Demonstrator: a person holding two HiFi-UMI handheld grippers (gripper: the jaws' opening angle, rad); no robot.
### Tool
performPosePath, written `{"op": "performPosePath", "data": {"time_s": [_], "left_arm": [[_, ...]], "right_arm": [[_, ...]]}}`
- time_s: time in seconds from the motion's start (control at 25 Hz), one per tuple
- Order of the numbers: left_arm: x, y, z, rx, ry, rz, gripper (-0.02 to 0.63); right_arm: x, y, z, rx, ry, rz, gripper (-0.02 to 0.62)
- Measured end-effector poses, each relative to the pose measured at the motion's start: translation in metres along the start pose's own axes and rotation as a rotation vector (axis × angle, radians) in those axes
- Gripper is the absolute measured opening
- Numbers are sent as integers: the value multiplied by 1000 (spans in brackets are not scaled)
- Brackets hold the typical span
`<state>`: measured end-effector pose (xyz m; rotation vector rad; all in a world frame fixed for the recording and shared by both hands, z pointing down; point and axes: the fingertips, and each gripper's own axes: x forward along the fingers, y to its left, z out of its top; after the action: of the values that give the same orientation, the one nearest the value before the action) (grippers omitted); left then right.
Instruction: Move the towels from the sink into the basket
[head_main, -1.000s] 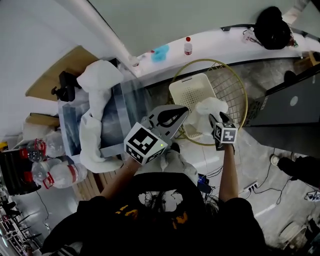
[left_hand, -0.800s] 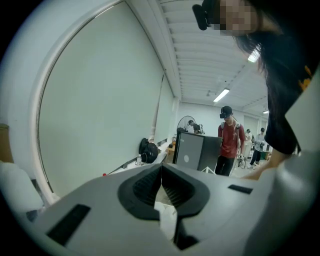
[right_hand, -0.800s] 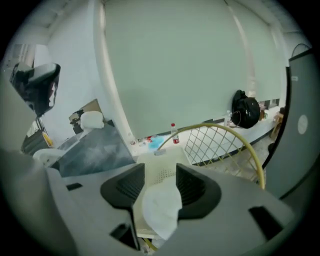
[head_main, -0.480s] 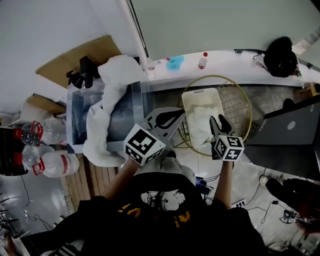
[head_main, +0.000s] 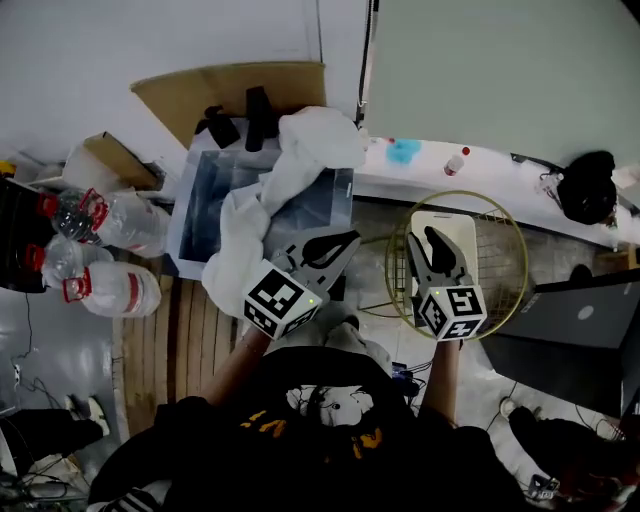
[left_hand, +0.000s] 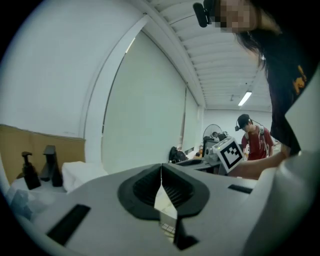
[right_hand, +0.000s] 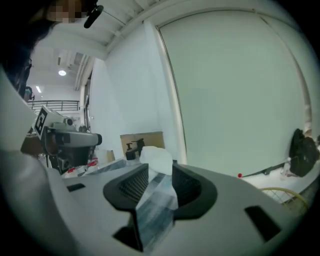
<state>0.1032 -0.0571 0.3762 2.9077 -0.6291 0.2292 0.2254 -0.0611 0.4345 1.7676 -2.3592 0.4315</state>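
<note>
The towels (head_main: 305, 140) were white and crumpled, heaped on the sink's (head_main: 205, 200) far right corner and draped down over its near edge, just beside my left claw (head_main: 350, 240), which was closed and empty. My right claw (head_main: 422, 236), jaws apart after just closing partway with nothing between them, hung over the basket (head_main: 497, 235).

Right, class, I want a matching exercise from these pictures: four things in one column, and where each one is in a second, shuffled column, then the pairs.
Things
1. white towels
2. white basket
3. black bag
4. water bottles

Places
A. left of the sink
B. under the right gripper
C. draped over the sink's edge
D. on the white ledge, far right

Pairs: 1-C, 2-B, 3-D, 4-A
</note>
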Motion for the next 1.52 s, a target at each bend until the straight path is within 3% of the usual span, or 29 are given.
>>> {"op": "performPosePath", "data": {"time_s": [0.36, 0.64, 0.76, 0.92, 1.12, 1.2, 1.32, 1.44, 1.52], "left_arm": [[-117, 95, -21, -62, -30, 234, 8], [-207, 153, -40, -105, -49, 418, 8], [-242, 169, -47, -119, -53, 477, 8], [-278, 182, -57, -142, -61, 539, 8], [-305, 189, -69, -173, -71, 582, 8], [-310, 189, -72, -178, -74, 584, 8], [-315, 189, -77, -186, -74, 588, 8], [-319, 189, -80, -193, -71, 588, 8], [-319, 189, -81, -192, -72, 588, 8]], "right_arm": [[77, 160, 4, -79, 42, 273, 149], [121, 286, -25, -107, 135, 525, 152], [136, 331, -50, -90, 213, 619, 179], [150, 375, -92, -98, 371, 730, 276], [170, 375, -142, -202, 566, 651, 348], [173, 372, -158, -174, 638, 624, 362], [175, 372, -174, -90, 713, 599, 362], [176, 375, -179, -99, 735, 583, 358], [177, 376, -178, -119, 736, 578, 317]]}}
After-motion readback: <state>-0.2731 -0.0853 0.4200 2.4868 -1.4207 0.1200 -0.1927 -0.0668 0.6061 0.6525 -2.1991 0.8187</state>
